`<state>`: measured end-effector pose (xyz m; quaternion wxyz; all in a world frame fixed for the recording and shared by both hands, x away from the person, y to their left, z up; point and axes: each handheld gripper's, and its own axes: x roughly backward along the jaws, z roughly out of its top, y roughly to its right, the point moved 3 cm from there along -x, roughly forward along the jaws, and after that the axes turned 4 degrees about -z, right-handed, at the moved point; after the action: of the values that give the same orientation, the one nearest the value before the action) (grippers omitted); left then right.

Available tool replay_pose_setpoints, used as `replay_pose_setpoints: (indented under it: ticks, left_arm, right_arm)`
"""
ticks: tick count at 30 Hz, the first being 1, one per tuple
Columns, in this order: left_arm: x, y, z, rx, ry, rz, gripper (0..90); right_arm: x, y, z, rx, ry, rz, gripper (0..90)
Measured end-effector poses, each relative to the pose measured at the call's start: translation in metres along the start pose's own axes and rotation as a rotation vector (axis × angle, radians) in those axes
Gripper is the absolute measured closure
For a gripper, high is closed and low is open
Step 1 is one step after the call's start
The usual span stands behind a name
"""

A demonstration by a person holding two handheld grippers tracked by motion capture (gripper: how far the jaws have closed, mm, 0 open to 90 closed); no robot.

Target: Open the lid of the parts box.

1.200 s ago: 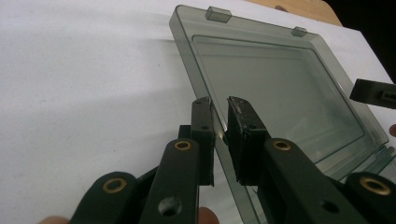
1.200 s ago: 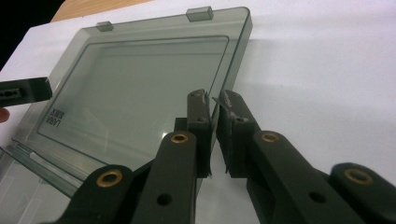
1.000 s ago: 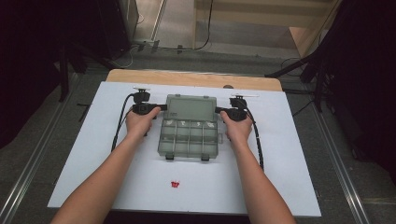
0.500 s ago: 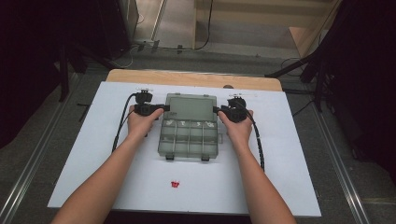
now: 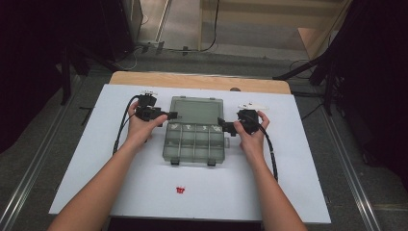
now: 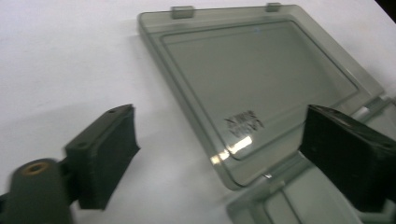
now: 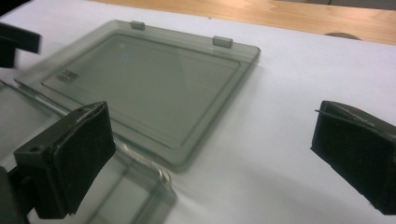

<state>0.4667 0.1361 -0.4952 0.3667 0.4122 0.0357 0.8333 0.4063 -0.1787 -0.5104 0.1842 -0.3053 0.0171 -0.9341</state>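
Smoky-grey plastic, the compartment box (image 5: 195,142) lies mid-table on the white board (image 5: 298,192), its lid (image 5: 196,109) flat open on the far side. Your left gripper (image 5: 169,115) and right gripper (image 5: 222,123) flank its hinge line, both jaws spread wide, gripping nothing.

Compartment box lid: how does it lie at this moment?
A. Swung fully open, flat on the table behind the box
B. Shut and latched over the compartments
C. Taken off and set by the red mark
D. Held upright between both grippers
A: the lid lies flat on the white table beyond the compartments, latch tabs at its far edge, with the left gripper and right gripper both open beside the box.
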Motion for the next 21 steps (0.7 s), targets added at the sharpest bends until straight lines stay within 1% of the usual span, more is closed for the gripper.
replay_pose_setpoints:
  ticks: [1, 3, 5, 6, 7, 9, 12, 14, 17, 18, 19, 21]
  left_arm:
    - [0.001, 0.002, 0.0, -0.012, -0.003, 0.0, 2.3]
    - [0.003, 0.007, -0.001, -0.029, -0.005, -0.009, 0.0]
    - [0.005, 0.01, -0.003, -0.054, -0.008, -0.025, 0.0]
    - [0.006, 0.011, -0.004, -0.053, -0.002, -0.028, 0.0]
    - [0.007, 0.012, -0.004, -0.055, -0.007, -0.031, 0.0]
    - [0.01, 0.014, -0.005, -0.048, -0.008, -0.052, 0.0]
    - [0.013, 0.018, -0.007, -0.067, -0.003, -0.058, 0.0]
    - [0.016, 0.02, -0.009, -0.079, -0.011, -0.053, 0.0]
    - [0.018, 0.023, -0.01, -0.097, -0.02, -0.061, 0.0]
    - [0.019, 0.023, -0.011, -0.099, -0.024, -0.059, 0.0]
    - [0.02, 0.024, -0.012, -0.101, -0.022, -0.067, 0.0]
    - [0.022, 0.025, -0.013, -0.102, -0.025, -0.07, 0.0]
  right_arm:
    - [0.002, 0.001, -0.002, 0.0, 0.004, -0.002, 0.0]
    - [0.007, 0.004, -0.006, -0.006, 0.012, -0.005, 0.0]
    - [0.013, 0.005, -0.01, -0.028, 0.02, -0.007, 0.0]
    - [0.016, 0.006, -0.011, -0.028, 0.029, -0.004, 0.0]
    - [0.019, 0.007, -0.013, -0.029, 0.033, -0.004, 0.0]
    - [0.025, 0.007, -0.018, -0.019, 0.039, -0.008, 0.0]
    - [0.032, 0.008, -0.026, -0.02, 0.045, -0.008, 0.0]
    - [0.037, 0.009, -0.029, -0.018, 0.055, -0.016, 0.1]
    - [0.047, 0.009, -0.033, -0.019, 0.069, -0.019, 4.1]
    - [0.049, 0.009, -0.034, -0.018, 0.071, -0.022, 5.0]
    - [0.052, 0.008, -0.035, -0.017, 0.075, -0.022, 5.9]
    - [0.059, 0.008, -0.038, -0.004, 0.089, -0.024, 6.2]
